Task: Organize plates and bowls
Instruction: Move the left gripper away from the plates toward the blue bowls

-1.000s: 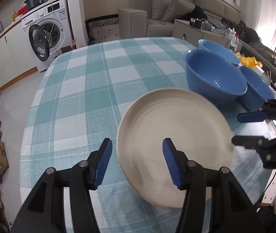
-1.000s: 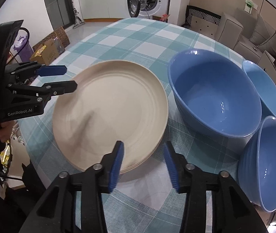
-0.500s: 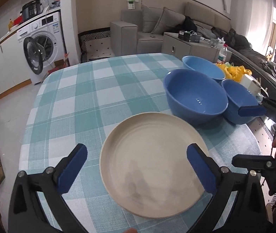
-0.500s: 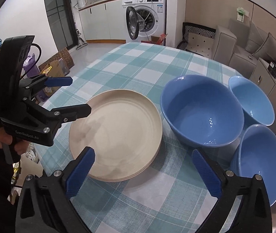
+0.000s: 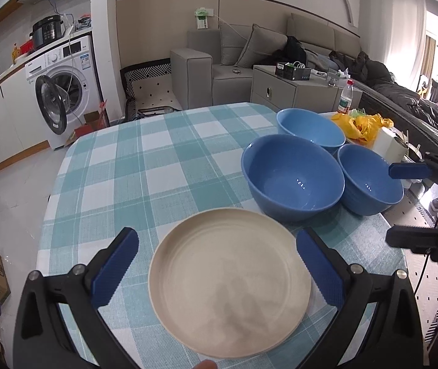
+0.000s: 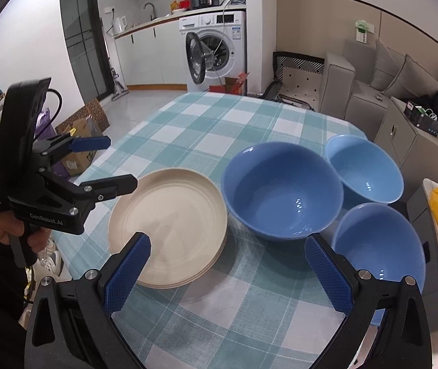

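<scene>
on checked cloth [image 5: 163, 166], stacked cream plates [image 6: 169, 224]

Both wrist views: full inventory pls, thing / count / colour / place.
plates: stack, cream, near left of table
big bowl: 1, blue, just right of plates
small bowls: 2, blue, right of big bowl, one far, one near
tablecloth: 1, teal-white check, covers table
washing machine: 1, white, door open, behind table
sofa: 1, grey, back wall
yellow bag: 1, past the bowls
left gripper: black, blue pads, open above plates
right gripper: same, open, empty
hand: holds left gripper
</scene>
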The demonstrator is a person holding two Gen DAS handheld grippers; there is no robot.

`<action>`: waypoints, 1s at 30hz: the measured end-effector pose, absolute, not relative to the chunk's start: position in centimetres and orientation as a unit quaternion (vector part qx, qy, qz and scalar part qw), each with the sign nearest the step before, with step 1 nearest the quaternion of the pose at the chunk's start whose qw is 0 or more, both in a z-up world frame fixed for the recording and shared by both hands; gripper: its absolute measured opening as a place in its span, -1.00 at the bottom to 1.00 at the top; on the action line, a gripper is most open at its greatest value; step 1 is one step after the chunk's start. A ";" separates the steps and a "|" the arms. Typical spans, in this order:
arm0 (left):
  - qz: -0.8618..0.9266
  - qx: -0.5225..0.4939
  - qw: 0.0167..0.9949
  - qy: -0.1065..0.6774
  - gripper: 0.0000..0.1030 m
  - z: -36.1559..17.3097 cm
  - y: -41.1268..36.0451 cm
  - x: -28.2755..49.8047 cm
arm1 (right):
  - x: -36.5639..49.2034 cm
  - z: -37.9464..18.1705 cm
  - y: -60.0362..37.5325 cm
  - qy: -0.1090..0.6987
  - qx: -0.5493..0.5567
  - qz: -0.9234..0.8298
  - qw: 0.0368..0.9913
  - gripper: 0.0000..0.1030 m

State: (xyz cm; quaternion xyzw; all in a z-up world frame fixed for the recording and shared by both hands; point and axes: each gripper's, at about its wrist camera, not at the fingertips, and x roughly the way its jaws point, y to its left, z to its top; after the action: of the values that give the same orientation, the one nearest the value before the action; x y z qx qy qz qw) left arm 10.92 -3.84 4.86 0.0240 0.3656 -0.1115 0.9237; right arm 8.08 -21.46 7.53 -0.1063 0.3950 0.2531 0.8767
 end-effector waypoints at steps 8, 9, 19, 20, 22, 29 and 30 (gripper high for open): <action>-0.116 0.033 0.928 0.353 1.00 6.4 -5.6 12.0 | 8.3 10.9 -25.2 0.372 -0.077 0.234 0.895 0.99; -0.117 0.034 0.928 0.352 1.00 6.6 -5.8 12.2 | 8.3 11.2 -25.5 0.370 -0.075 0.233 0.896 0.98; -0.133 0.055 0.930 0.338 1.00 8.4 -8.9 13.6 | 8.5 14.4 -29.7 0.345 -0.052 0.206 0.914 0.99; -0.135 0.057 0.930 0.337 1.00 8.5 -9.2 13.7 | 8.6 14.8 -30.3 0.342 -0.050 0.201 0.916 0.99; -0.139 0.060 0.930 0.335 1.00 8.8 -9.8 14.2 | 8.7 15.3 -31.0 0.339 -0.047 0.196 0.919 0.99; -0.158 0.059 0.928 0.334 1.00 9.2 -11.4 16.2 | 9.8 16.6 -33.5 0.337 -0.033 0.179 0.924 0.99; -0.161 0.056 0.927 0.335 1.00 9.1 -11.5 16.6 | 10.0 16.8 -34.0 0.338 -0.028 0.175 0.924 0.99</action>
State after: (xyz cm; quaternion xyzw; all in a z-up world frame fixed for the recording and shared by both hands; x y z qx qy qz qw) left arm 16.65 -11.50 9.14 0.0558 0.3347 -0.1607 0.9268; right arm 9.96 -34.00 16.82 -0.0276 0.3382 0.1749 0.9243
